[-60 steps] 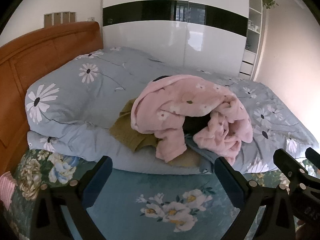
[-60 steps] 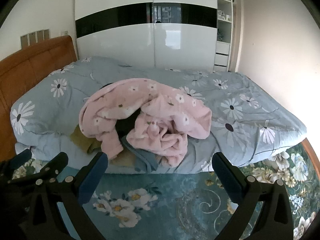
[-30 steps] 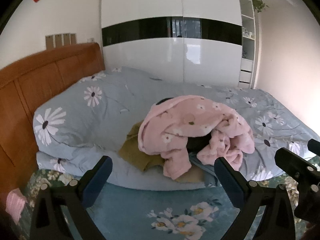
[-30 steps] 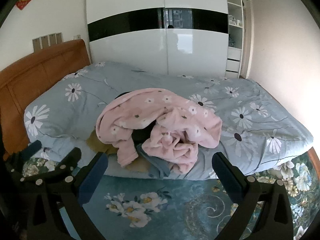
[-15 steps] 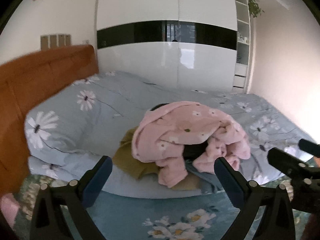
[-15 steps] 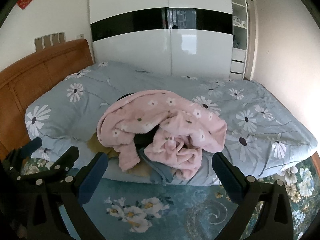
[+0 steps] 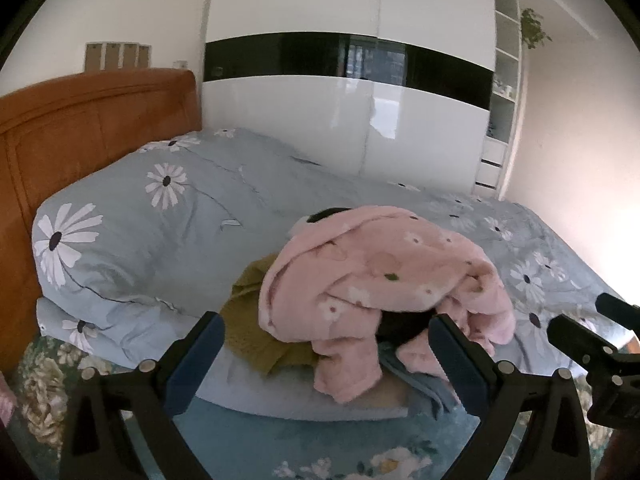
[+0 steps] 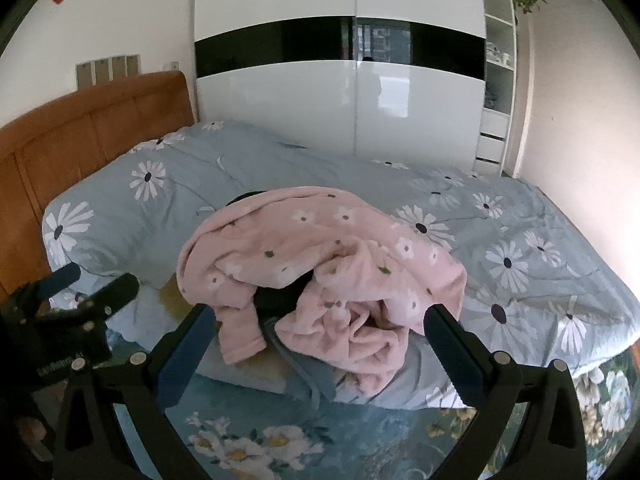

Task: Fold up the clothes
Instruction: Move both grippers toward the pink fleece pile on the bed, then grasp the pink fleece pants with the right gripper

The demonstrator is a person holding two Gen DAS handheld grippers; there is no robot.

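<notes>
Facing the pink garment (image 8: 320, 264) heaped on the bed (image 8: 520, 240) | both your left gripper (image 7: 328, 356) and right gripper (image 8: 320, 344) were spread wide, empty | heap lay ahead of both, nearer your right.

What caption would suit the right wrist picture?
Open right gripper faces a crumpled pink garment heaped on a blue daisy quilt.

I face a bed (image 7: 168, 240) under a daisy-print duvet; its wooden headboard (image 7: 80, 128) stands at ten o'clock, a glossy white wardrobe (image 8: 340, 100) at twelve.
</notes>
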